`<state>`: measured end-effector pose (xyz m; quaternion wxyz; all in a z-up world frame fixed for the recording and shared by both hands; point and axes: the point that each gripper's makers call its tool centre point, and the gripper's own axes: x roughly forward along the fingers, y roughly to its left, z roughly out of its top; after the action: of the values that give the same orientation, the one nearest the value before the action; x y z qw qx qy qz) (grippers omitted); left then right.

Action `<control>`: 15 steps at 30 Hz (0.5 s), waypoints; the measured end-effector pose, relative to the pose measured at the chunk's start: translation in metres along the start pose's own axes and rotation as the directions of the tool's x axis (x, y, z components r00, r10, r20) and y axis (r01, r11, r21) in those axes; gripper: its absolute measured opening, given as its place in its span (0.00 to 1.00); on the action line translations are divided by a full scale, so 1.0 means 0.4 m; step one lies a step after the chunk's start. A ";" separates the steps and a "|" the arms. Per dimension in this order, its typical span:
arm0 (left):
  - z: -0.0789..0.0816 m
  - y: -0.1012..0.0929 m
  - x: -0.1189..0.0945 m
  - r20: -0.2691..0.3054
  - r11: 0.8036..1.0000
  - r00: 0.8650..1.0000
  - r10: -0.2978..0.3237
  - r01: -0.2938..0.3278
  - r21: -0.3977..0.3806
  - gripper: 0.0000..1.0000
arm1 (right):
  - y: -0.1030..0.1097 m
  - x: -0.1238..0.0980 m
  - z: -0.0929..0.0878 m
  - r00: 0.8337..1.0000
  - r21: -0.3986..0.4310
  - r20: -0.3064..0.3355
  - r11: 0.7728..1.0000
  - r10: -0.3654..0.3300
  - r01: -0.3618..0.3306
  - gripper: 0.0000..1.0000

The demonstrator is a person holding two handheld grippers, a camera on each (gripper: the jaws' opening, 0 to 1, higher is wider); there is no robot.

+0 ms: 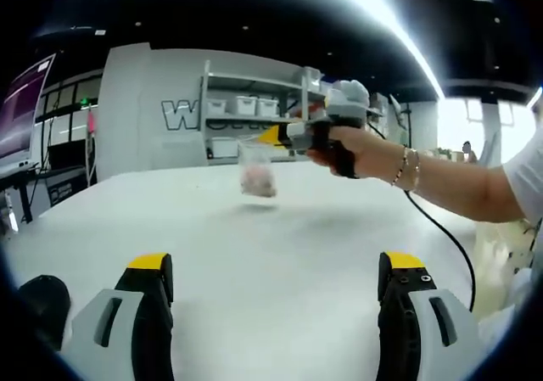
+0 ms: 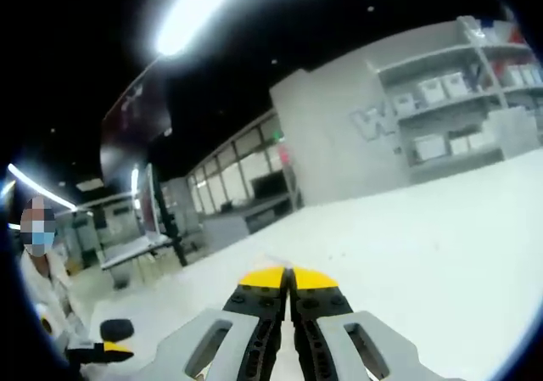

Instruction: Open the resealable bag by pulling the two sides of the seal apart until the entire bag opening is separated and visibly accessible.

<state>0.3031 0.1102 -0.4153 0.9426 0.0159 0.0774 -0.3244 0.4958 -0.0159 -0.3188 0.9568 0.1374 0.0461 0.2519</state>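
Resealable bag (image 1: 256, 170) hanging upright above the counter (image 1: 280, 254), top edge pinched in the shut right tongs (image 1: 273, 137). Left tongs (image 1: 276, 275) wide, empty, nearer the camera, bag straight ahead and well apart.

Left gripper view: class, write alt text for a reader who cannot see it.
A hand holds the right gripper above a white table, dangling a clear resealable bag by its top. The left gripper waits open in the foreground.

Bag (image 1: 256, 167): clear glossy plastic film. Table (image 1: 280, 237): smooth matt white. Right gripper (image 2: 287, 277): yellow-tipped grey plastic jaws.
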 end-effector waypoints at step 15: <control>0.002 0.008 0.000 -0.001 1.000 1.000 -0.002 0.002 0.003 0.99 | -0.024 0.058 0.016 0.999 -0.047 -0.014 0.998 -0.032 0.031 0.00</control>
<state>0.3054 0.1127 -0.4144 0.9423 0.0175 0.0775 -0.3253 0.5216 -0.0141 -0.3157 0.9633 0.1123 0.0493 0.2389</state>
